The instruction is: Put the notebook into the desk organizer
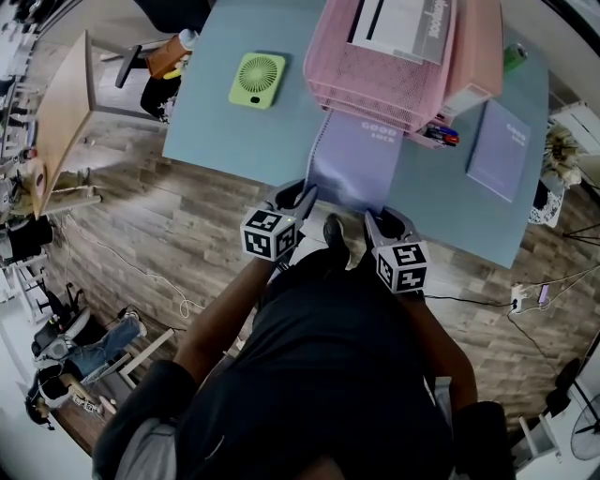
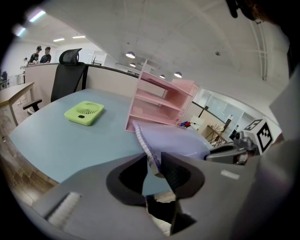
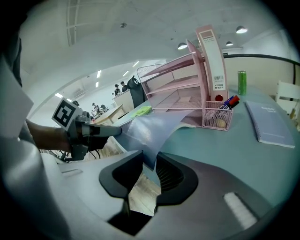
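At the upper left of the head view a green fan (image 1: 256,80) lies flat on the blue-grey desk (image 1: 216,131), well apart from the other things. Just left of centre, at the desk's near edge, the left gripper (image 1: 302,199) has its jaws almost together, pinching the near left corner of the notebook (image 1: 354,155). In the left gripper view its pads (image 2: 176,171) press on the spiral-bound edge. The lilac notebook fills the middle of the frame between the two grippers. Its near edge is raised and hangs out past the desk edge, and its cover is bowed. Its far edge reaches the front of the lowest tray of the organizer (image 1: 375,84); whether it is already inside cannot be told. Just right of centre the right gripper (image 1: 375,220) has its jaws at a narrow gap too, clamped on the notebook's near right corner, as the right gripper view shows. The pink organizer sits at upper centre and runs to the right, with papers (image 1: 403,28) in its top tray and a pink box file (image 1: 478,47) upright on its right side. A mesh pen basket (image 1: 439,134) with pens stands at its front right corner. To the right of that a second notebook (image 1: 502,150) lies flat on the desk, and a green can (image 1: 514,56) stands behind it at the upper right.
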`<state>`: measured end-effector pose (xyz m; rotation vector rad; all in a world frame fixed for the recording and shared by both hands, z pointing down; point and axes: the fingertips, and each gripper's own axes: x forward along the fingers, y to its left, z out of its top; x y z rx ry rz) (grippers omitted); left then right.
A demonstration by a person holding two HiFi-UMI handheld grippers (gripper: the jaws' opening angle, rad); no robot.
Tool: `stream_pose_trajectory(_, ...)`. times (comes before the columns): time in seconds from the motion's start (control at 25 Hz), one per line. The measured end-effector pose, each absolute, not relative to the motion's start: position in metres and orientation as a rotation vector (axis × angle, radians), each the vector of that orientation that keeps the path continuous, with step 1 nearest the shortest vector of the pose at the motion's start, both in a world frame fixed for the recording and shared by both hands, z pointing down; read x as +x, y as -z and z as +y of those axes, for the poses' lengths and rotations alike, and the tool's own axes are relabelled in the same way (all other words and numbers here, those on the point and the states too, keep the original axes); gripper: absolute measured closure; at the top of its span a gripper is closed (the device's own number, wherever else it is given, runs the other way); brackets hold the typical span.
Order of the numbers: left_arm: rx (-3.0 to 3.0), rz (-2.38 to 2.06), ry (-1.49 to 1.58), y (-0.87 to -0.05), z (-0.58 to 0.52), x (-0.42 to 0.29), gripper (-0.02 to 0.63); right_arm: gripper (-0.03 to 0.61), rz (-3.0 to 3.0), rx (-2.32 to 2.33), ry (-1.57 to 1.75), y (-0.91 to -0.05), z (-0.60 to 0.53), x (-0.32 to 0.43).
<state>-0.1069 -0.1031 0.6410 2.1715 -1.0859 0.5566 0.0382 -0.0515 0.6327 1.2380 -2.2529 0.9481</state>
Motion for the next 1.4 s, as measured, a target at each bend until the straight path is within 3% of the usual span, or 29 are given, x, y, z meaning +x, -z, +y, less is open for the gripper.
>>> stream_pose_trajectory(0.4, 2.200, -1.165, -0.487, -0.626, -0.113, -0.119, 0.465, 0.491, -2.297, 1.147, -0.783, -0.620, -0.060, 0.027)
stream_pose_trajectory(0.8, 2.154, -1.095, -0.586, -0.661, -0.128, -0.097, 0.465, 0.492, -2.191, 1.207, -1.075, -0.662, -0.068, 0.048)
stream_pose_trajectory(1.4, 2.121, -1.106, -0.648, -0.682, -0.178, -0.082, 0.464, 0.492, -2.141, 1.219, -1.120, -0.681, -0.117, 0.063)
